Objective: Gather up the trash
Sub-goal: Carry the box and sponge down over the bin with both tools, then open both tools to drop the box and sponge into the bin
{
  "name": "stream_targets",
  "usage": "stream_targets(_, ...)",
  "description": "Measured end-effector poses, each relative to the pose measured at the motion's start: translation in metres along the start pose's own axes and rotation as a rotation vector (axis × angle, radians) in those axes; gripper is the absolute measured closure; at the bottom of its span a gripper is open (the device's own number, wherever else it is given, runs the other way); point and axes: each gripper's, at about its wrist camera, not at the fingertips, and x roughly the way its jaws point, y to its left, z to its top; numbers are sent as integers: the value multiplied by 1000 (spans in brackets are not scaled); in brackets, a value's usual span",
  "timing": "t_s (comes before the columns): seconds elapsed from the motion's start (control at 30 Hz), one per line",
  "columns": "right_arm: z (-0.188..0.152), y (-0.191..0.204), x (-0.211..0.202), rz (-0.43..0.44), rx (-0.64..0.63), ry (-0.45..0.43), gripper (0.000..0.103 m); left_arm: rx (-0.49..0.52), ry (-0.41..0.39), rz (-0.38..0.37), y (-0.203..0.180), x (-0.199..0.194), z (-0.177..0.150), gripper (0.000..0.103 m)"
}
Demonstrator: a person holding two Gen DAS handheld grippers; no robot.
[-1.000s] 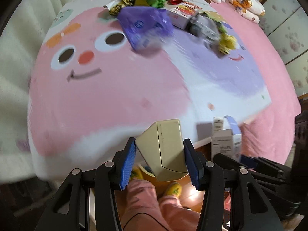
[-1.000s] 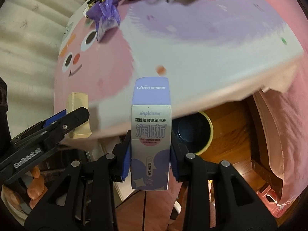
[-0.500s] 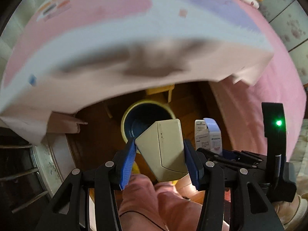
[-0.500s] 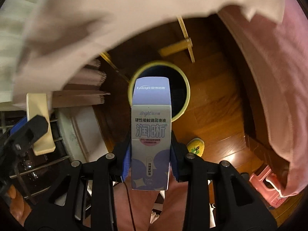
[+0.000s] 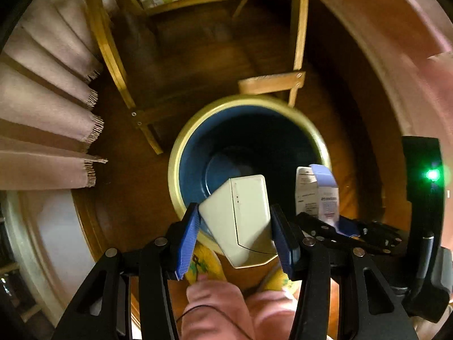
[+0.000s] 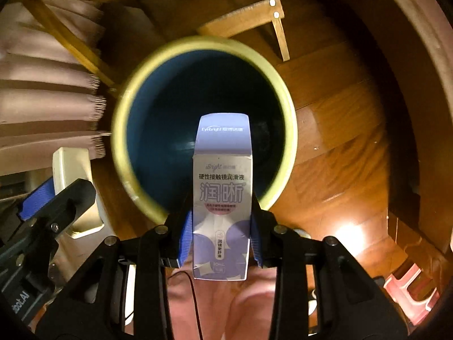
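Note:
A round bin with a yellow rim (image 5: 181, 147) (image 6: 286, 93) and dark blue inside stands on the wooden floor right below both grippers. My left gripper (image 5: 236, 226) is shut on a cream box (image 5: 240, 215), held over the bin's near edge. My right gripper (image 6: 220, 232) is shut on a tall white-and-purple carton (image 6: 222, 195) with printed text, its top over the bin's opening. In the left wrist view the carton (image 5: 317, 195) and the right gripper show at right; in the right wrist view the cream box (image 6: 76, 175) shows at left.
Wooden table legs and crossbars (image 5: 269, 82) (image 6: 246, 19) stand just behind the bin. A fringed beige cloth (image 5: 51, 113) hangs at left. The person's pink-trousered legs (image 5: 226, 308) and yellow slippers (image 5: 203, 263) are beneath the grippers. A pink stool (image 6: 407, 286) sits at lower right.
Both grippers have swung down from the tabletop to below its edge and closer over the bin, which now fills the middle of both views. Each still holds its box.

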Motion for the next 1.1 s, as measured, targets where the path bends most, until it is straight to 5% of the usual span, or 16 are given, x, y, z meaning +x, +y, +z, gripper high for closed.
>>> stream_targets(0.1,6,-6,24,1,10,5,70,15,-9,17,3,28,6,53)
stream_targets(0.27,13,-12,42,-6,37,-21,49,9,16,40,11,57,20,51)
stream_targets(0.47,15,-13,34,-10,68,-38,46,7,-11,43,21,33,32,34)
stream_targets(0.73,-8,-2,-50,27,103,-100,45,22,-47,36,22,-65,23,29)
stream_targets(1.1,-28,38,-255,37,53,-232,44,100,-184,-20,3,-278,19,28)
